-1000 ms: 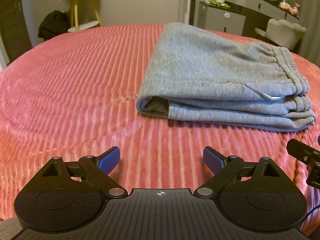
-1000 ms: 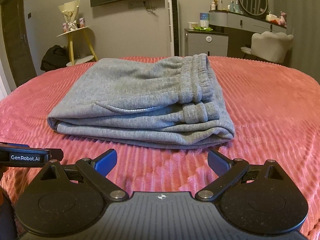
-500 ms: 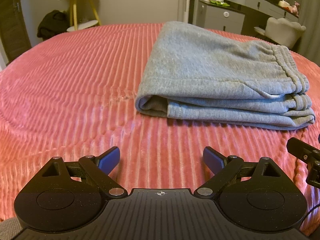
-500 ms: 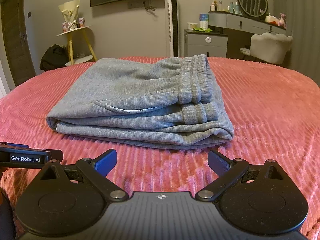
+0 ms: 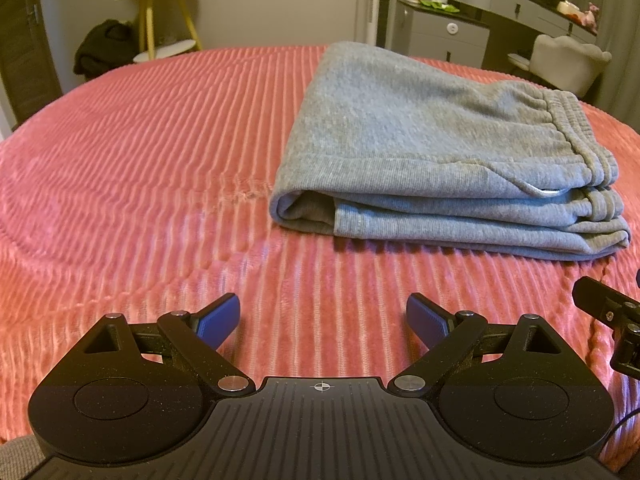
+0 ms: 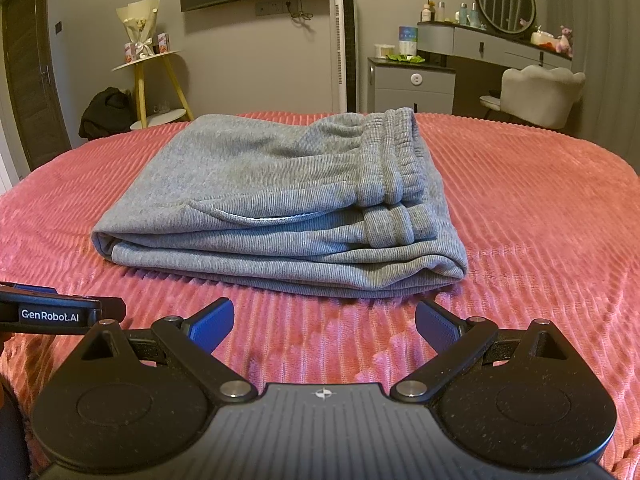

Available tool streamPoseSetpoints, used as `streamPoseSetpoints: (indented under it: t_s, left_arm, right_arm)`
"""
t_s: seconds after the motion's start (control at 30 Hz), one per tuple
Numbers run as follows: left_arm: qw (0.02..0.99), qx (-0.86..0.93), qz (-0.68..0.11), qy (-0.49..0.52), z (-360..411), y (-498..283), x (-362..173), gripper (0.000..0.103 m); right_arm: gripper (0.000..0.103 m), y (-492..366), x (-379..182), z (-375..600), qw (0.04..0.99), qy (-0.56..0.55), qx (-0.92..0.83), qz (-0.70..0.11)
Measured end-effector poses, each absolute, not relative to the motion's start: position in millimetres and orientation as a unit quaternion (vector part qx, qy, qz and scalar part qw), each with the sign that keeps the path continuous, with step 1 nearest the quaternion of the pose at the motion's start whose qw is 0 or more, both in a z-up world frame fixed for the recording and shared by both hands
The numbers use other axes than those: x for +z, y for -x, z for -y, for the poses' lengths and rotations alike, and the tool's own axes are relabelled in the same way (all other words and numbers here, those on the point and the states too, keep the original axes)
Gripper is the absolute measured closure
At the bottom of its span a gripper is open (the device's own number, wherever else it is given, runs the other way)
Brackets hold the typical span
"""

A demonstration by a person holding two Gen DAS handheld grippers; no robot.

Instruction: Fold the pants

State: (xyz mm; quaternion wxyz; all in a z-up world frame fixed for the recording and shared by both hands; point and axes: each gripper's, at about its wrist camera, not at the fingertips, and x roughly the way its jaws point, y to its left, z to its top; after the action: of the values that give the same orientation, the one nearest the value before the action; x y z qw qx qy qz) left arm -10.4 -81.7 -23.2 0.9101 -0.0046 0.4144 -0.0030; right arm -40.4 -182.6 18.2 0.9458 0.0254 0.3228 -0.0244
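Your left gripper (image 5: 323,316) and right gripper (image 6: 325,320) both have jaws wide apart, holding nothing; the folded pants (image 6: 280,196) lie ahead of them on the bed (image 5: 140,160).

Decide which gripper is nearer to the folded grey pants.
Right. The right gripper sits just in front of the pants' near edge, jaws open. The left gripper sits farther back on the bedspread, left of them, open.
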Motion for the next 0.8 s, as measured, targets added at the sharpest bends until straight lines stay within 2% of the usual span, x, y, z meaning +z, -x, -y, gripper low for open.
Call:
streamPoseSetpoints:
  t_s: [0.8]
  left_arm:
    - [0.909, -0.010, -0.416, 0.002, 82.5, 8.6, -23.6, 0.008]
  right_arm:
    - [0.006, 40.0, 17.6, 183.8, 0.945, -0.023, -0.028, -0.324]
